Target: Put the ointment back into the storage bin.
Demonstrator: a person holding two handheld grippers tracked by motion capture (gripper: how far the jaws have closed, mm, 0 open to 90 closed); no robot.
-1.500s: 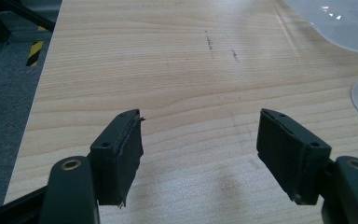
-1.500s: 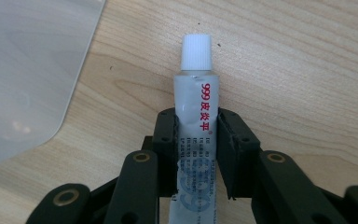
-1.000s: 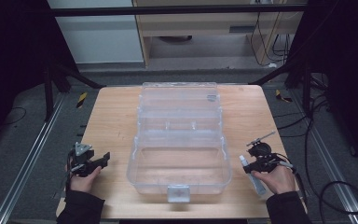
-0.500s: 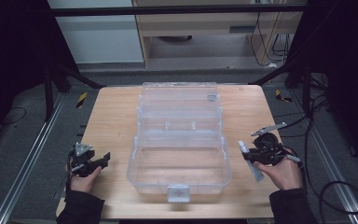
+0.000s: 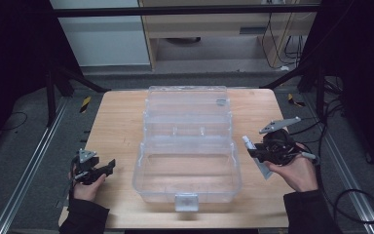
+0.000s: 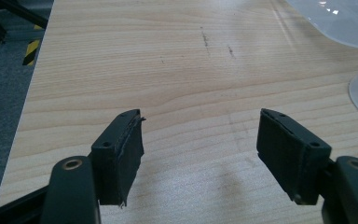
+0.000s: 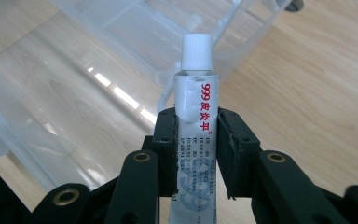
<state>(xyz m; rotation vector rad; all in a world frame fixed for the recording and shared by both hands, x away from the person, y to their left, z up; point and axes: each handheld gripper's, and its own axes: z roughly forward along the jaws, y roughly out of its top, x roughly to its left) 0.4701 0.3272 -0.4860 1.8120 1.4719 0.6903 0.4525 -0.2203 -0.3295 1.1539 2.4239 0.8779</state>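
One clear plastic box (image 5: 187,151), one white tube (image 7: 196,126), two tools, one table (image 5: 121,122)

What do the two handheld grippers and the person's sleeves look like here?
Both the left gripper and the right gripper are black, with flat dark pads and round brass-coloured rivets. Each carries a grey three-cornered plate on top. A cable trails from the right one. The sleeves are dark.

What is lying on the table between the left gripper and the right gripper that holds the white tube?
In the high view, the open clear plastic box stands between the left gripper and the right gripper clamped on the white tube.
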